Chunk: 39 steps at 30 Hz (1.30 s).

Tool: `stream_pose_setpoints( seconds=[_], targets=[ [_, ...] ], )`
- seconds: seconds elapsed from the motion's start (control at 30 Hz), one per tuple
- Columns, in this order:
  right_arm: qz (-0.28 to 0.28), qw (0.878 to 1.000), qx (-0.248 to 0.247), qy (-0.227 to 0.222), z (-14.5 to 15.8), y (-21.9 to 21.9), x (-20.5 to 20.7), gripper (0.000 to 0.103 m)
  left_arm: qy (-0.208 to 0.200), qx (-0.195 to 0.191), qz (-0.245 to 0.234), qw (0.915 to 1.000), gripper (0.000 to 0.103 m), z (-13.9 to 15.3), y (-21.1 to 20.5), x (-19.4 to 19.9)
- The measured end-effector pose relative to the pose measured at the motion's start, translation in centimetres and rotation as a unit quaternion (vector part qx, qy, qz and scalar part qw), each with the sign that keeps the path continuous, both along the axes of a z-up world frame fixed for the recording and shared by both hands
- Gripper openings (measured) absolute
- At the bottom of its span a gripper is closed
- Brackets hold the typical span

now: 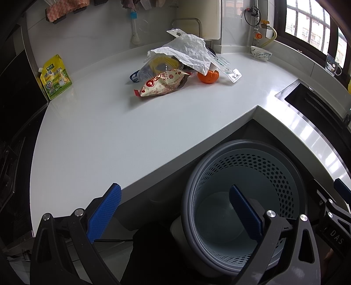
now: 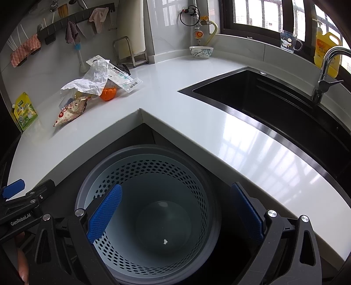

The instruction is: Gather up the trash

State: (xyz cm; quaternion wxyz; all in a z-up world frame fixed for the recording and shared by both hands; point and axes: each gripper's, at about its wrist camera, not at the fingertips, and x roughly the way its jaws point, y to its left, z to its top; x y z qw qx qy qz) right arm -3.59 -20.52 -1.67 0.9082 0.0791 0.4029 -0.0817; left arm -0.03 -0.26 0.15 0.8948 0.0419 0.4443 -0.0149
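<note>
A pile of trash lies on the white counter (image 1: 92,136): crumpled white paper (image 1: 186,53), a red and cream snack wrapper (image 1: 162,84), clear plastic packaging (image 1: 228,70) and an orange (image 1: 208,76). The pile also shows in the right wrist view, with the paper (image 2: 92,81), wrapper (image 2: 70,111) and orange (image 2: 108,93). A grey perforated bin (image 1: 241,197) stands on the floor in the counter's inner corner, nearly empty (image 2: 153,210). My left gripper (image 1: 175,210) is open and empty by the counter edge. My right gripper (image 2: 175,212) is open and empty above the bin.
A yellow-green pouch (image 1: 56,76) leans at the counter's left end. A black sink (image 2: 274,105) with a tap (image 2: 326,72) sits at the right. A patterned bowl (image 2: 201,52) and a yellow bottle (image 2: 326,50) stand near the window. Cloths hang on a wall rail (image 2: 72,19).
</note>
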Motion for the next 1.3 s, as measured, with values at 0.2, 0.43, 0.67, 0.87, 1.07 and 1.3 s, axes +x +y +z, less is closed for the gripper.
stream_pose_setpoints(
  seconds=[0.2,0.43,0.67,0.87,1.07,1.3],
  targets=[
    [0.007,1.0,0.004,-0.005,0.0,-0.1,0.0,0.094,-0.003,-0.005,0.004,1.0,0.097,0.2,0.3,0.1],
    [0.03,0.999,0.009,-0.015,0.1,-0.2,1.1,0.094,-0.012,-0.013,0.015,0.9997,0.097,0.9,1.5,1.5],
    [0.057,0.997,0.0,-0.047,1.9,-0.6,4.2,0.094,-0.04,-0.018,0.035,0.9984,0.097,2.3,3.3,4.5],
    [0.091,0.994,-0.013,-0.064,3.5,-0.1,8.4,0.094,-0.065,-0.008,0.035,0.9973,0.097,3.3,3.8,7.1],
    [0.115,0.99,-0.023,-0.073,5.0,0.0,13.5,0.094,-0.068,-0.01,0.037,0.9969,0.097,3.6,4.1,9.9],
    [0.171,0.981,-0.064,-0.064,5.8,1.5,20.4,0.094,-0.071,-0.016,0.029,0.9969,0.097,3.8,3.7,12.9]
  ],
)
